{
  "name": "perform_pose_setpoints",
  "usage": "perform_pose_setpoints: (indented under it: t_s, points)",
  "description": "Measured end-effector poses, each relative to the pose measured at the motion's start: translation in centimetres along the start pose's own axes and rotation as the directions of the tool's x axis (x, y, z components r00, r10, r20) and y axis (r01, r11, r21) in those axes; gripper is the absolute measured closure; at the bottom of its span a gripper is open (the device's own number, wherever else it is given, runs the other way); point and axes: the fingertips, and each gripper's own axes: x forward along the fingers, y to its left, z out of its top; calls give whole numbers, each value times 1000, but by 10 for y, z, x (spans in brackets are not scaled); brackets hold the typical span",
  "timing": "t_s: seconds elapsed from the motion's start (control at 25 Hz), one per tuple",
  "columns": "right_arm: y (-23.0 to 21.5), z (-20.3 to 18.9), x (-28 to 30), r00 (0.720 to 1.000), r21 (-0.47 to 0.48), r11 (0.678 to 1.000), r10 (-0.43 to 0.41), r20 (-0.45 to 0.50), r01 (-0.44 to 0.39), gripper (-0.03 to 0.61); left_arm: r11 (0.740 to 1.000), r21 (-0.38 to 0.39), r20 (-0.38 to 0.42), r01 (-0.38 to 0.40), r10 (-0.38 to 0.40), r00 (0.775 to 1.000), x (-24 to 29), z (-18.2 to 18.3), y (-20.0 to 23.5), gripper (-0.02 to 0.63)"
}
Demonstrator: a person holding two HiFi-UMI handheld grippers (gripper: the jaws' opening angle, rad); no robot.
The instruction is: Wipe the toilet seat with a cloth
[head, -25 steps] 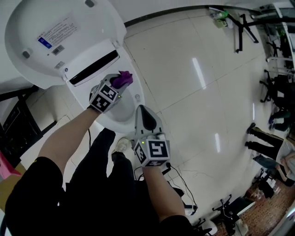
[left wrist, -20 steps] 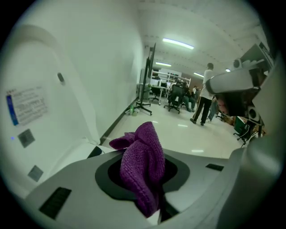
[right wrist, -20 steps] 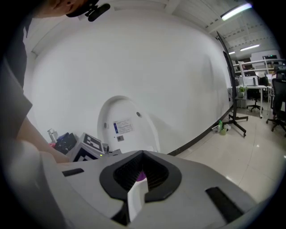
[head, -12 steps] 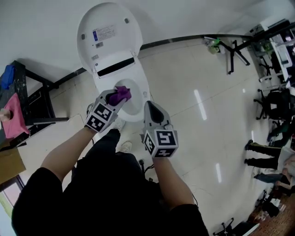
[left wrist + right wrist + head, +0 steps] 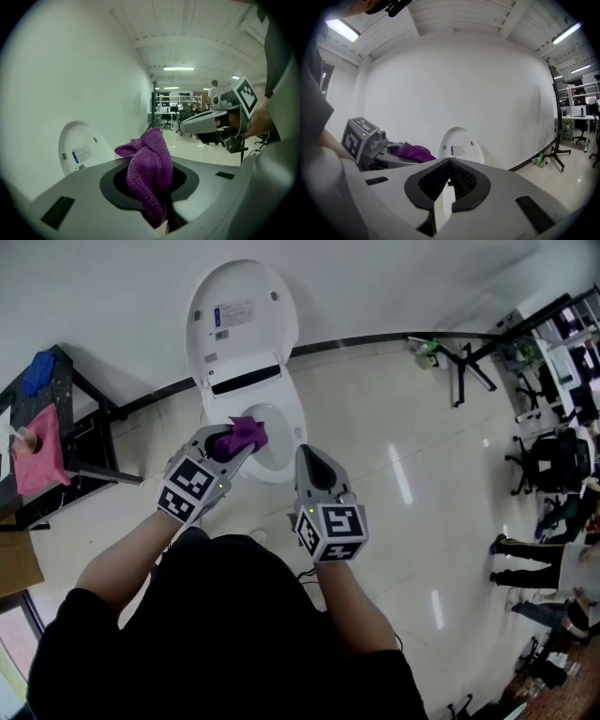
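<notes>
Above the open toilet, the left gripper (image 5: 228, 442) pinches a purple cloth (image 5: 240, 434). Its 2 jaws are clamped on the middle of the bundle, so a bunched end sticks out past the tips and a fold hangs down between them. That leaves loose fabric out in front to meet the surface, rather than the hard jaw tips.

From the head view the cloth sits over the near left part of the toilet seat (image 5: 292, 439). The left gripper view looks level toward the wall, with the raised lid (image 5: 242, 320) low in its picture. I judge the cloth is held up clear of the seat and not pressed on it. The lid stands up against the wall, which leaves the whole seat ring exposed for wiping.

The right gripper (image 5: 304, 455) hangs just beside the left, over the seat's near right edge. Its jaws are pressed together with nothing between them, so it seems only parked out of the way.

Next, the cloth needs lowering onto the rim; the loose grip on the bundle could let it slip into the bowl.
</notes>
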Motion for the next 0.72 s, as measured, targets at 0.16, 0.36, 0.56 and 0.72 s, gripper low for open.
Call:
perform_pose_setpoints:
  t_s: [0.16,0.36,0.56,0.72]
  points:
    - [15,8,-1,999,4,1000,-29,28,29,562,999,39,35,18,-19,999,-27,6,2,520]
    - [42,18,2,997,13,999,-44,57,43,563,996,82,68,34,-39,997,-53,14,13,520]
    - [55,27,-2,997,17,999,-42,64,41,563,994,98,82,41,-50,995,-65,23,14,520]
    - [61,32,-3,997,-2,999,-37,61,37,565,994,100,86,45,-54,995,-68,28,14,520]
